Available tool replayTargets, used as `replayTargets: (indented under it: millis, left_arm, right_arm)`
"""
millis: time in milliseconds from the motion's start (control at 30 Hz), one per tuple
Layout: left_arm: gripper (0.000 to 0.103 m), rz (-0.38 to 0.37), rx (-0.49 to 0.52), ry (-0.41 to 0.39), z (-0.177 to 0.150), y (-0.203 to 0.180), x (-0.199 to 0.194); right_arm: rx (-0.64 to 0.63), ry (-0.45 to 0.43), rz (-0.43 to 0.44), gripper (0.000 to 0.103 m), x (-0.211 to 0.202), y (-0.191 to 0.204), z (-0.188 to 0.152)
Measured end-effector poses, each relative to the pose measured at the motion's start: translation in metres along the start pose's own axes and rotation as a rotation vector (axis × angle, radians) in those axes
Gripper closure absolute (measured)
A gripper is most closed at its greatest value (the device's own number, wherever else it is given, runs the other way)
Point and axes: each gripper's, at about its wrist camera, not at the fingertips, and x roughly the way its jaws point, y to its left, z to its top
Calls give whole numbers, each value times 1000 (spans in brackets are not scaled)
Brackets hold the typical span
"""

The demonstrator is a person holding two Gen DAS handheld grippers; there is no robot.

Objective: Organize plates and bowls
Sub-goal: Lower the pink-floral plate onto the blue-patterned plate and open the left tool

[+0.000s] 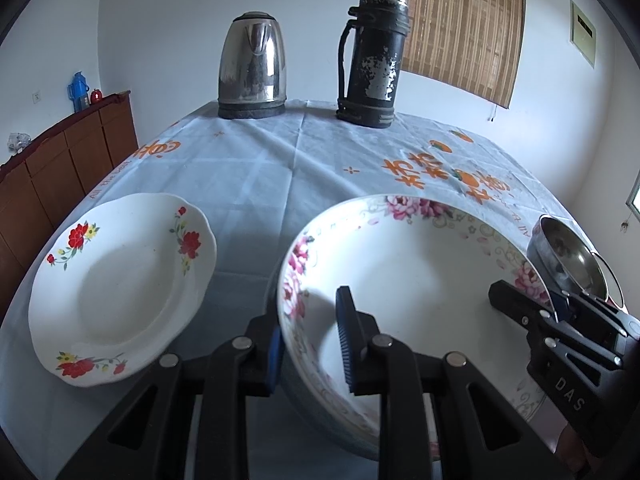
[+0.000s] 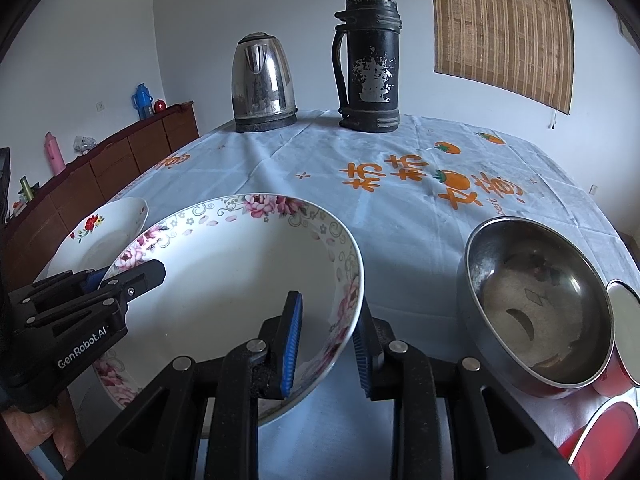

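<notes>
A large white bowl with pink flowers hangs between both grippers, a little above the tablecloth. My left gripper is shut on its left rim, one blue pad inside and one outside. My right gripper is shut on the right rim in the same way. Each gripper shows in the other's view: the right gripper and the left gripper. A white plate with red flowers lies on the table left of the bowl. A steel bowl sits to its right.
A steel kettle and a worn black thermos stand at the table's far edge. Red containers and a steel lid crowd the near right. A wooden cabinet runs along the left wall.
</notes>
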Motion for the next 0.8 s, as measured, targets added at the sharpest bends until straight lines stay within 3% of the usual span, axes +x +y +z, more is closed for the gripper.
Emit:
replayTargets:
  millis: [800]
  left_arm:
    - [81, 19, 35, 16, 0, -4, 2]
  right_arm:
    - [-11, 35, -8, 75, 3, -1, -3]
